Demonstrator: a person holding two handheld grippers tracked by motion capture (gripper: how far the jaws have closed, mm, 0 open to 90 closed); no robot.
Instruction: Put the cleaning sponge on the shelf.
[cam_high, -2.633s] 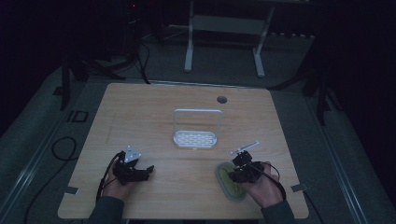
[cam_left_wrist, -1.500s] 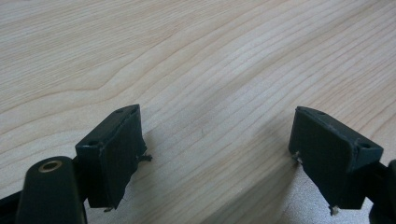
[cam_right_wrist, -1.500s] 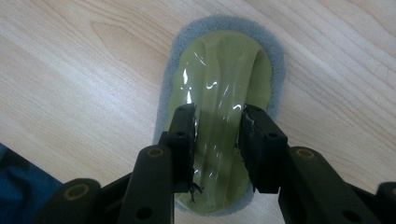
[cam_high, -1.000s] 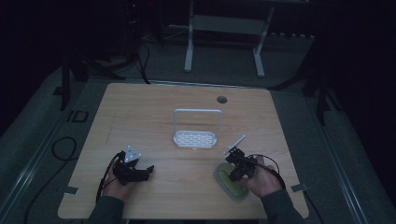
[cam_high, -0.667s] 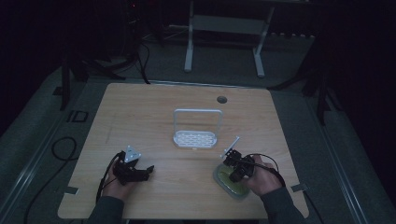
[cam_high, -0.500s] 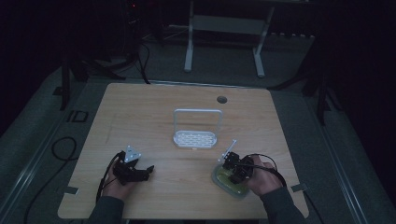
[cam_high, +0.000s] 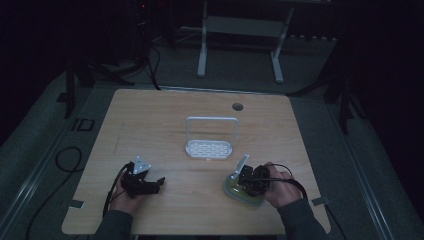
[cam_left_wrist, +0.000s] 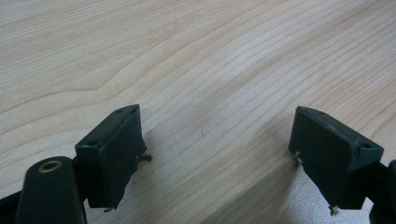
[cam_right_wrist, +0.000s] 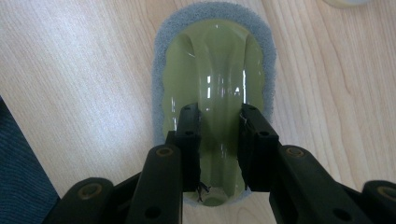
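Right gripper (cam_right_wrist: 218, 140) clamps sponge (cam_right_wrist: 215, 60) (handle ridge).

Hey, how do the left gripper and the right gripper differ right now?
The left gripper has its jaws spread wide over bare table with nothing between them; the right gripper has its jaws narrowed onto the raised green handle of a scrubbing sponge. The left lies low, pointing across the wood; the right tilts down onto the sponge. Both are hand-held with black jaws.
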